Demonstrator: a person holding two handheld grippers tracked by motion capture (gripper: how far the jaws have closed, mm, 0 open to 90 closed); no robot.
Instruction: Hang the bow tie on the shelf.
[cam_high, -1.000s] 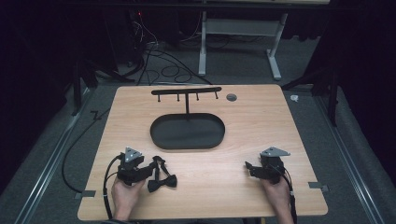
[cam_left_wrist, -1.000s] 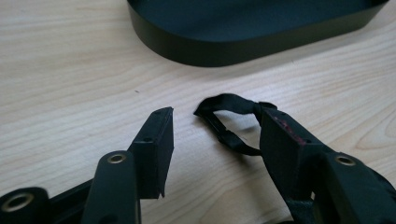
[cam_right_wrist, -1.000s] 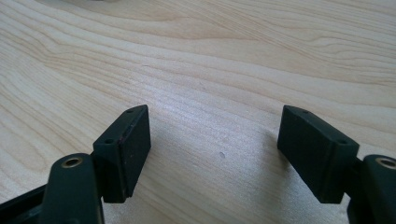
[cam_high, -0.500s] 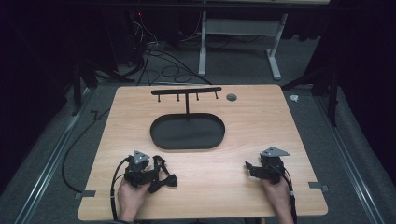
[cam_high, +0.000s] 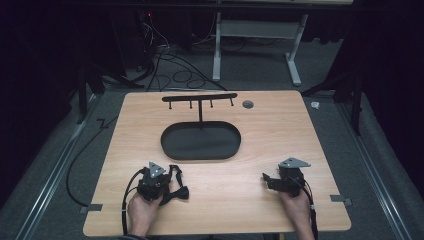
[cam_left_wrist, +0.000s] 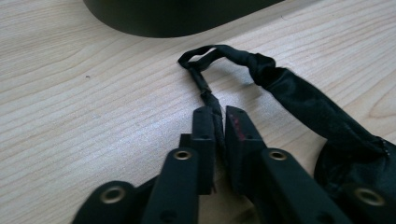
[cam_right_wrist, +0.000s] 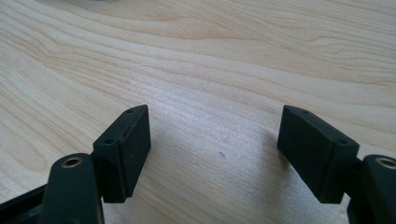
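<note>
A black bow tie (cam_high: 178, 192) with a thin strap lies on the wooden table (cam_high: 250, 210) near its front left. My left gripper (cam_high: 169, 182) is shut on that strap. In the left gripper view the jaws pinch the strap (cam_left_wrist: 205, 88) just below its knotted loop, and the tie's wide fabric (cam_left_wrist: 322, 116) trails off to the right. My right gripper (cam_high: 266, 179) rests at the front right, open, with only bare wood between its fingers (cam_right_wrist: 128, 149). A black oval tray (cam_high: 200, 142) with a T-shaped hook rack (cam_high: 200, 97) stands at the table's middle.
A small grey disc (cam_high: 247, 104) sits by the far edge, right of the rack. The tray's dark rim (cam_left_wrist: 177, 21) lies just beyond the strap loop. Cables (cam_high: 165, 60) and a desk frame (cam_high: 260, 30) are on the floor behind the table.
My left gripper has shifted a little to the right with the bow tie's strap. The right gripper has stayed still.
</note>
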